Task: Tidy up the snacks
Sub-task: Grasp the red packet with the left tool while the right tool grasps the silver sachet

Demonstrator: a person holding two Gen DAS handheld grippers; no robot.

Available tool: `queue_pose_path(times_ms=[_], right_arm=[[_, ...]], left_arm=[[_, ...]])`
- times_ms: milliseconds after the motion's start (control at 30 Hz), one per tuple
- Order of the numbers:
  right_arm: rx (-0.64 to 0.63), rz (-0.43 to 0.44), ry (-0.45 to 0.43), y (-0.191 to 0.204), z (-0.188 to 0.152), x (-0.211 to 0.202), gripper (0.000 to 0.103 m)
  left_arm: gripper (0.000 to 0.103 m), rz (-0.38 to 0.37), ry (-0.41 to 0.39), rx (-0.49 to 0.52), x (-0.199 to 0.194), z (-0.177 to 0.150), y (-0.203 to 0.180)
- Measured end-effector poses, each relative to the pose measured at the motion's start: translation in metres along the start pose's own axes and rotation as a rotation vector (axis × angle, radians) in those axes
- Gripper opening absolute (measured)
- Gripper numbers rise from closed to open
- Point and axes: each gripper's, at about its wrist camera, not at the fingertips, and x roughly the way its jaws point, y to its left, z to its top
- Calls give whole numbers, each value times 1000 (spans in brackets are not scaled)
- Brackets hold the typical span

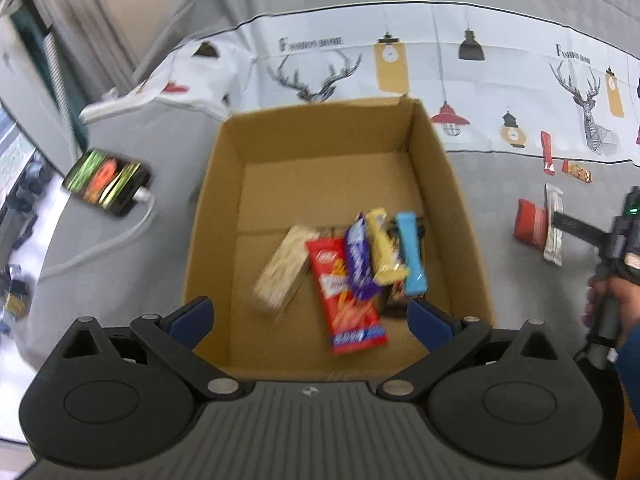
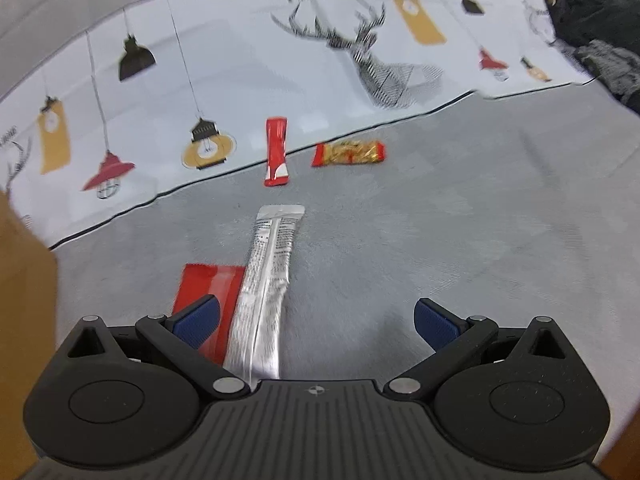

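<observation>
The left gripper [image 1: 310, 314] hangs spread and empty above the cardboard box [image 1: 224, 184], where blurred snack bars [image 1: 352, 268] lie heaped; the right gripper [image 2: 316, 322] is likewise spread, empty, over a silver wrapper [image 2: 266, 280] half covering a red packet [image 2: 210, 284], its near end hidden.

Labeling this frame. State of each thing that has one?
Box: open, snacks inside.
Left gripper: open, empty.
Right gripper: open, empty.
Silver bar: flat, overlapping red pack.
Phone: screen lit, cable plugged in.
</observation>
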Motion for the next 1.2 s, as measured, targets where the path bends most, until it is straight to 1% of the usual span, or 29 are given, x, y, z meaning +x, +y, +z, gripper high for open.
queue_pose_path(times_ms=[67, 100, 133, 200, 267, 400, 433, 500, 567, 633, 733, 767, 833, 933, 1000, 1100, 1200], right_arm=[[-24, -15, 36, 3, 3, 24, 102], [-41, -37, 24, 4, 6, 31, 103], [-57, -59, -14, 3, 7, 33, 102], [-47, -105, -13, -9, 10, 41, 102], [-21, -128, -33, -28, 12, 41, 102], [-45, -129, -38, -66, 11, 33, 102], [-39, -122, -41, -78, 11, 30, 102], [-18, -138, -44, -98, 12, 30, 102], [-2, -148, -43, -112, 15, 30, 103], [2, -153, -32, -117, 17, 31, 103], [-13, -161, -21, -115, 17, 31, 103], [-10, -159, -19, -115, 17, 30, 103], [-8, -155, -23, -116, 16, 30, 103], [-18, -157, -42, -115, 13, 29, 103], [-24, -154, -55, -115, 12, 29, 103], [-27, -154, -70, -115, 10, 29, 103], [-30, -168, -77, -113, 10, 30, 103]], left_arm=[[103, -2, -3, 22, 6, 14, -14], [103, -6, -5, 32, 8, 21, -22], [103, -14, -10, 41, 11, 27, -31], [103, -29, -21, 53, 16, 40, -46], [103, -67, -24, 66, 22, 53, -65], [103, -192, 21, 86, 44, 82, -111], [103, -203, 18, 95, 48, 86, -124], [103, -224, 2, 141, 60, 98, -155], [103, -234, 29, 201, 82, 109, -189], [103, -277, 76, 250, 109, 114, -219], [103, -326, 147, 310, 160, 111, -260], [103, -327, 170, 324, 175, 109, -271], [103, -318, 220, 326, 207, 103, -284], [103, -317, 317, 236, 247, 93, -285], [103, -314, 237, 197, 244, 90, -282], [103, -317, 219, 221, 246, 87, -282], [103, -325, 224, 219, 246, 87, -279]])
